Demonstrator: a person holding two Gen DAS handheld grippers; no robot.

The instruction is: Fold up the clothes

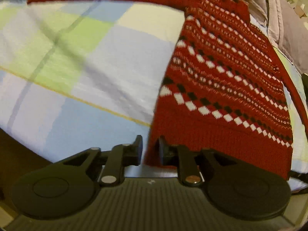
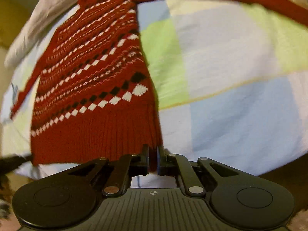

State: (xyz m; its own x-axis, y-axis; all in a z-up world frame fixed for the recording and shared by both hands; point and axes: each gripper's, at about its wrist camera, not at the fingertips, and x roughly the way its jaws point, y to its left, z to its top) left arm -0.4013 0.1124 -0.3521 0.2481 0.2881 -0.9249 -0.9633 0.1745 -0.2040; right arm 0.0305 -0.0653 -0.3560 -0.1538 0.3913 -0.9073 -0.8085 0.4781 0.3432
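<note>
The red knitted sweater with white and black diamond bands (image 2: 92,80) lies on the pastel checked bedsheet (image 2: 231,77), its ribbed hem pinched by the right tool (image 2: 153,160) while the left tool (image 1: 150,150), jaws slightly parted, straddles the opposite hem corner, probably to align a fold.

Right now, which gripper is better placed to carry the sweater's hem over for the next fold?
Right. The right gripper is shut on the red sweater's ribbed hem corner. The left gripper stands open with the hem edge loose between its fingers, so it would probably need to regrip first.
</note>
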